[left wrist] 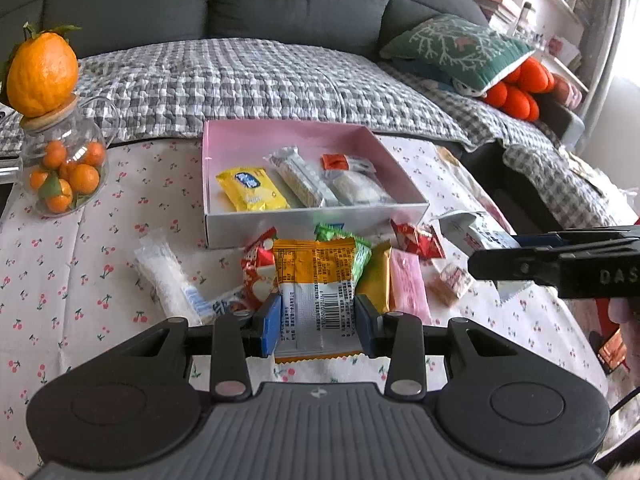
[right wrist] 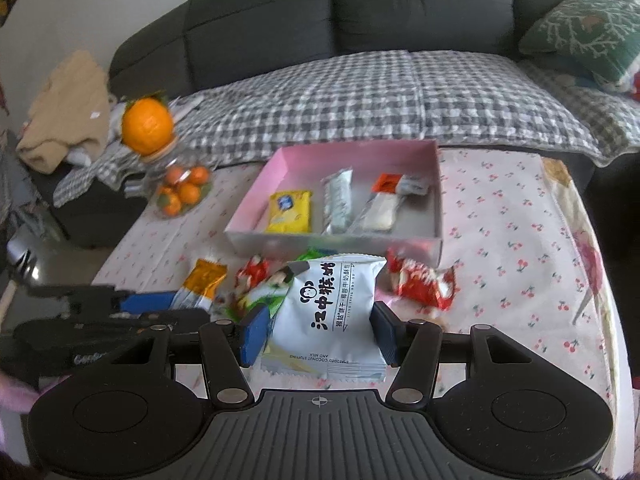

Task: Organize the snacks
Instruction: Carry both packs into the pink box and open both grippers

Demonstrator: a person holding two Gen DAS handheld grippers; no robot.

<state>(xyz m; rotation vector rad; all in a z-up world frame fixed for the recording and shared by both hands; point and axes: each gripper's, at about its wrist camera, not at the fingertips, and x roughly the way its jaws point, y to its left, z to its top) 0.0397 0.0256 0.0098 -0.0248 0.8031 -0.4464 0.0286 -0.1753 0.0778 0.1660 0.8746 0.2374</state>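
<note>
cherry-print cloth covers the desk (left wrist: pixel 80 248) in front of a grey sofa. left wrist view: the left hand-held gripper (left wrist: pixel 316 322) is clamped on an orange-and-silver packet (left wrist: pixel 316 280), blue pads against its side edges, above a loose heap of snacks; the pink box (left wrist: pixel 308 216) just beyond holds a yellow packet (left wrist: pixel 250 188) and other wrapped bars. right wrist view: the right hand-held gripper (right wrist: pixel 320 330) is clamped on a white biscuit packet (right wrist: pixel 332 312) above the desk, near the box. both wrappers look light, crinkly and slippery, contents likely brittle, so i would pinch flat sides gently.
</note>
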